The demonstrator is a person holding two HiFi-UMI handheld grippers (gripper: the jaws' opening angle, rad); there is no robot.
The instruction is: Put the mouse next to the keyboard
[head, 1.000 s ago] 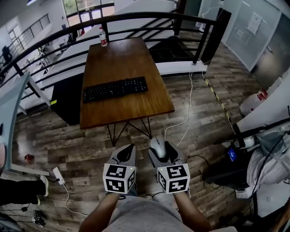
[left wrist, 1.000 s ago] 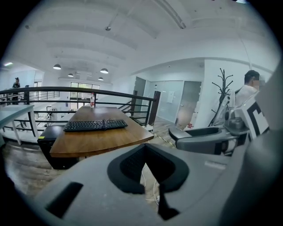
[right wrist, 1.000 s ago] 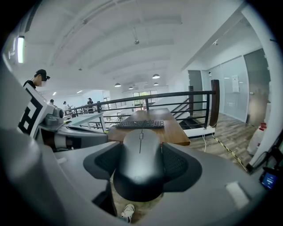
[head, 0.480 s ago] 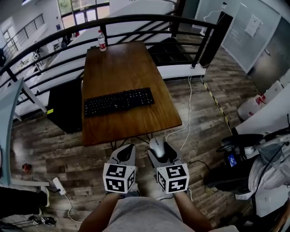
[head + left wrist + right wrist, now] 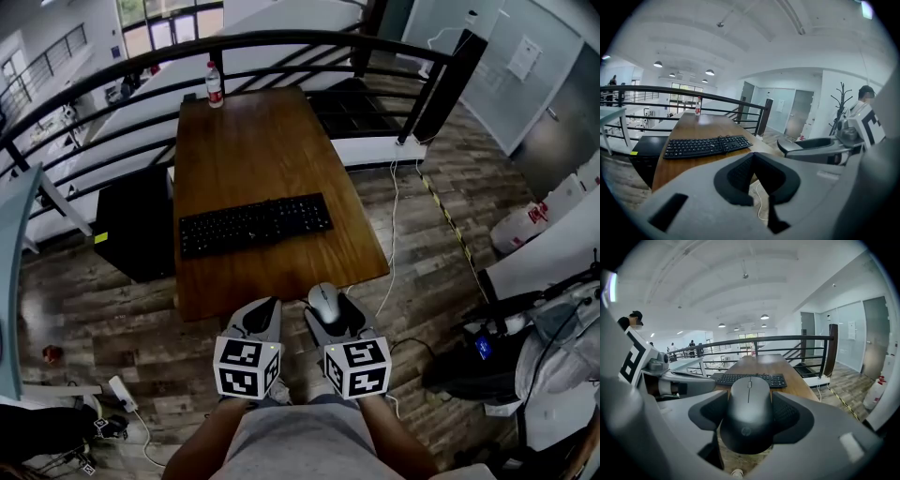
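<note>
A grey mouse (image 5: 325, 302) (image 5: 747, 411) sits clamped between the jaws of my right gripper (image 5: 330, 309) (image 5: 749, 417), held just short of the near edge of the wooden table (image 5: 253, 136). A black keyboard (image 5: 255, 225) (image 5: 705, 145) (image 5: 749, 379) lies across the table's near half. My left gripper (image 5: 260, 317) (image 5: 757, 176) hangs beside the right one with its jaws closed together and nothing between them.
A water bottle (image 5: 215, 83) stands at the table's far edge by a black railing (image 5: 281, 42). White cables (image 5: 392, 234) trail over the plank floor right of the table. A dark box (image 5: 131, 225) sits left of it, a bag and gear (image 5: 553, 347) at far right.
The table and keyboard have drawn closer in the head view. Both grippers keep their places side by side, the mouse still in the right one.
</note>
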